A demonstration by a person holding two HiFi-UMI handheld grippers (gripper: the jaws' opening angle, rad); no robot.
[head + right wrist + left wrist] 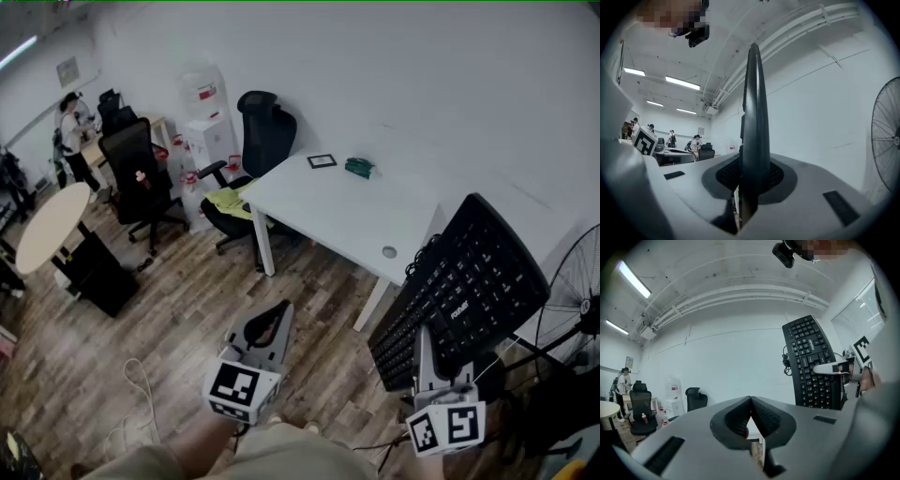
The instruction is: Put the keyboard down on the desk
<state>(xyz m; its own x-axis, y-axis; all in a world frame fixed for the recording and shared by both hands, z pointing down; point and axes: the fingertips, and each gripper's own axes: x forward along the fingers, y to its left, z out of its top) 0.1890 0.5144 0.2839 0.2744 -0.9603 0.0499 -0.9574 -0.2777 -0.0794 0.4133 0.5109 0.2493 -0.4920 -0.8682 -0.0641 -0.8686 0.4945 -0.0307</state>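
Keyboard (464, 291) hangs tilted at right, short of the white table (319, 211), its near edge pinched in the right gripper (425, 347). It looks stiff, light and probably slick; the closed, empty left gripper (274, 323) could steady it.

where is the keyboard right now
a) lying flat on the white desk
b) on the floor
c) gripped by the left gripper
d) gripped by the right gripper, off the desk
d: the right gripper is clamped on the edge of the keyboard, which hangs in the air beside the white desk
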